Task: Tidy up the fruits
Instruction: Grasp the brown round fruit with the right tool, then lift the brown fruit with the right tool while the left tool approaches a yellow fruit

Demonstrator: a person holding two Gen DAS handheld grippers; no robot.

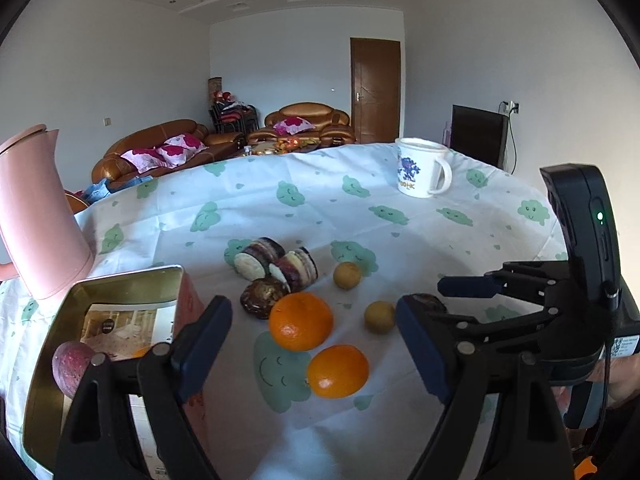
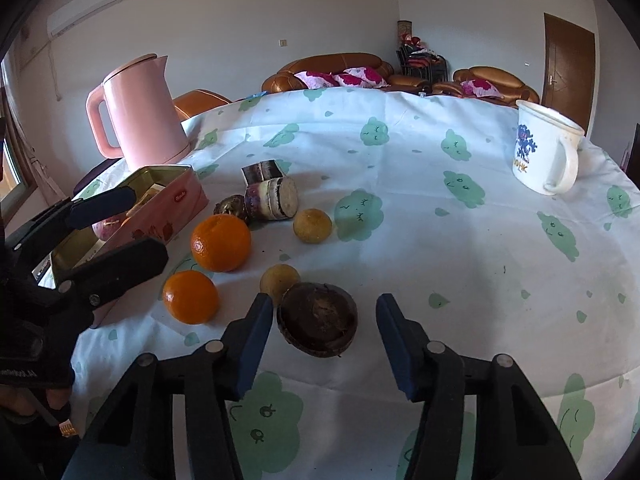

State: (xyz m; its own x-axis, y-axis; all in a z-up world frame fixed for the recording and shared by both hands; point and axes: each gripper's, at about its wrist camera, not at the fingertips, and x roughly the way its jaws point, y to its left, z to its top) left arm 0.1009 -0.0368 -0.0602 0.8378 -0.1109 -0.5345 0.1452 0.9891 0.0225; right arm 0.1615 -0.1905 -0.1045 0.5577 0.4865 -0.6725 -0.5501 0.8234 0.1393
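Right wrist view, reading left to right. My left gripper [image 2: 120, 220] hangs by the pink tin [image 2: 176, 200], jaws wide, nothing between them; a reddish fruit [image 2: 107, 227] already lies in the tin. Beside the tin sit two oranges, the far orange [image 2: 221, 242] and the near orange [image 2: 191, 297], then two small yellow-brown fruits [image 2: 312, 225] [image 2: 279, 279], with cut cane pieces [image 2: 272, 198] behind them. My right gripper [image 2: 324, 316] brackets the dark round fruit [image 2: 318, 319]: left pad almost against it, right pad well apart, so no grip yet.

Risks, as I judge them:
- Closing off-centre, the near pad pushes first; the fruit may roll into the yellow one touching it behind, scattering both.
- Its rough, domed shell may squirt out of flat pads.
- On the carry towards the tin, the oranges and my left gripper lie across the path; a low pass may knock them.
- White mug [image 2: 546, 148] stands well clear.
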